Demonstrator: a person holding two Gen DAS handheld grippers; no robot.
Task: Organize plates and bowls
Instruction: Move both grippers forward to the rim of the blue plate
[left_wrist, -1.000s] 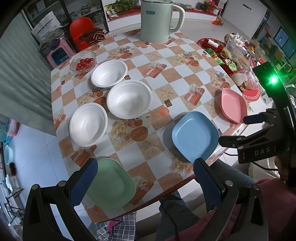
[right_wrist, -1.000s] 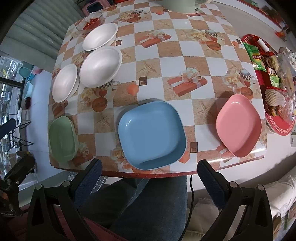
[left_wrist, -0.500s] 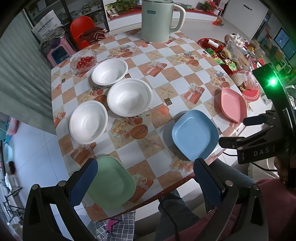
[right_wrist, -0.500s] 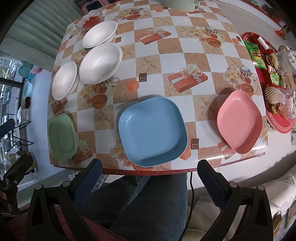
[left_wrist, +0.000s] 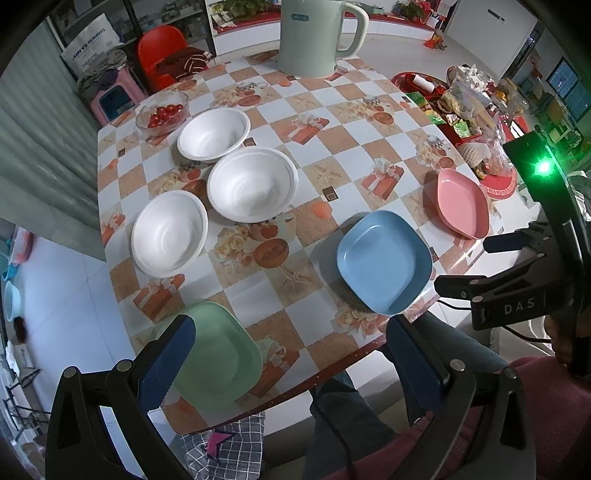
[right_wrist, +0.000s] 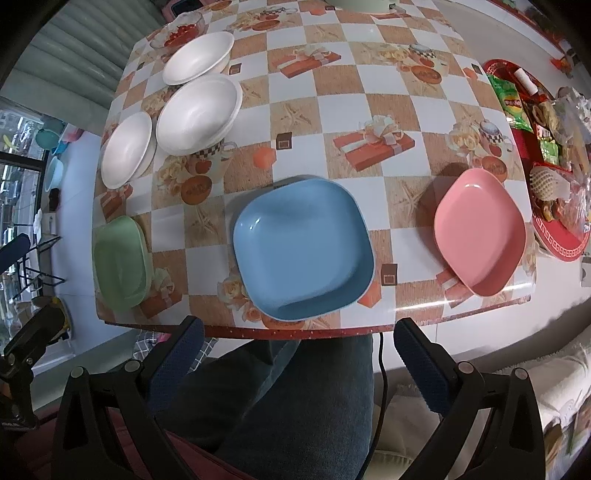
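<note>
Three plates, green (left_wrist: 218, 354), blue (right_wrist: 301, 247) and pink (right_wrist: 478, 232), lie apart along the near edge of the tabletop (right_wrist: 369, 107); three white bowls (left_wrist: 253, 182) sit behind. Both the left gripper (left_wrist: 288, 343) and right gripper (right_wrist: 299, 350) hover wide open and empty. Nothing looks stacked yet; the next move probably calls for closing on one plate's rim.

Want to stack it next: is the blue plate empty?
Empty: the blue plate lies flat on the table, its inside bare.

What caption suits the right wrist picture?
Open gripper above a blue plate, between green plate and pink plate.
</note>
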